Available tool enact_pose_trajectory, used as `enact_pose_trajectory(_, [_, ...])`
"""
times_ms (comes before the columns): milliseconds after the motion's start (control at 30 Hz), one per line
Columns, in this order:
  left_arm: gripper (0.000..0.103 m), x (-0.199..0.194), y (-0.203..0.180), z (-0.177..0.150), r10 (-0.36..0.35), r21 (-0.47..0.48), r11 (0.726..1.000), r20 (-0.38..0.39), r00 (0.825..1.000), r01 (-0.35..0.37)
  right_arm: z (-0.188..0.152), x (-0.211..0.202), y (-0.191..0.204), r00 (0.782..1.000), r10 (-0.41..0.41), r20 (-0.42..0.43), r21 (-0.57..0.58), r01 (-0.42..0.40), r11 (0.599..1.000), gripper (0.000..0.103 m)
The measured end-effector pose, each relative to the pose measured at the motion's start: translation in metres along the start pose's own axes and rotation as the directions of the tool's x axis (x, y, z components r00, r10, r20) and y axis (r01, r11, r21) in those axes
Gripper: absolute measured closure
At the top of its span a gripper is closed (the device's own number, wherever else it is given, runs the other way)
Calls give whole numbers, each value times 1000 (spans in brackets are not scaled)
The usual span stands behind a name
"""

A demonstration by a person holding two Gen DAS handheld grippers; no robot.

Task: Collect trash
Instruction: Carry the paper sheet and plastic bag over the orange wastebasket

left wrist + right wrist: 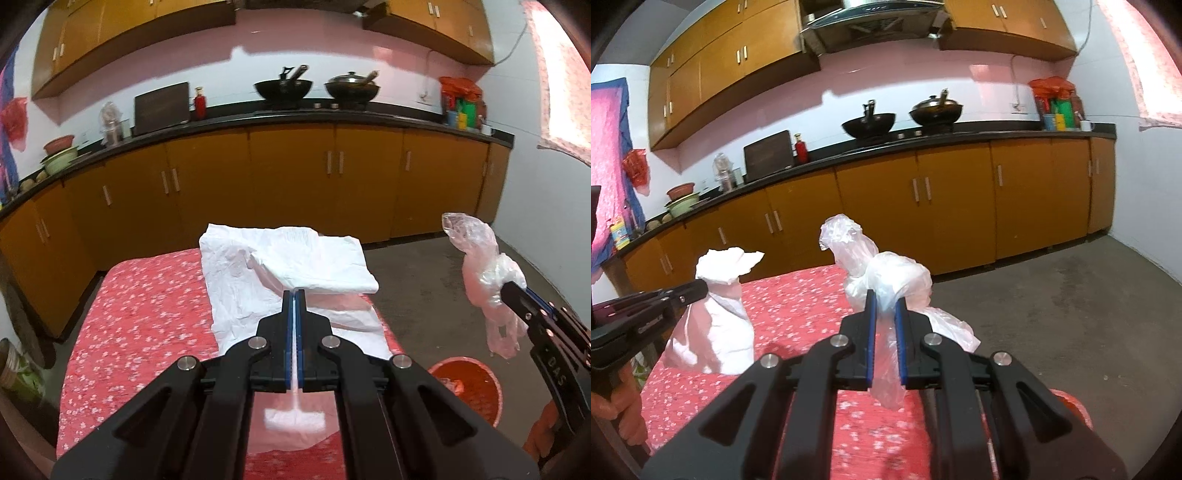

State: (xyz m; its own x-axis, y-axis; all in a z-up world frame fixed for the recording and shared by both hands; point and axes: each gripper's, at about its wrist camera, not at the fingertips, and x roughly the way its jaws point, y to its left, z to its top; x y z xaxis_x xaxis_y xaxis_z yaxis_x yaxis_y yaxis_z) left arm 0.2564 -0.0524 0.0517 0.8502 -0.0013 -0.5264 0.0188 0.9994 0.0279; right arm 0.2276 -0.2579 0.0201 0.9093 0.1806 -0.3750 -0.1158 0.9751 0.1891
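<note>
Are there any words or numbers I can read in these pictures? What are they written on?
"DAS": on the black body of the right gripper, seen from the left wrist view. There may be more letters that cannot be made out.
Raised lettering on the side of the left gripper in the right wrist view: too blurred to read.
Colourful box on the counter at far left: print too small to read.

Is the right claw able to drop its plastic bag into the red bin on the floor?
Probably yes. The right claw grips the plastic bag in the air beside the table, and the red bin sits open on the floor below, nothing between.
</note>
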Motion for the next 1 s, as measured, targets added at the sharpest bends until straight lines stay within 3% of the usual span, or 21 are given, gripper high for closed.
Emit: enact_pose_trajectory(1000, [102,4,-103,-16,-131,108,985,-43,990,135,-15,-15,-109,987,-164,-1,97,163,982,92])
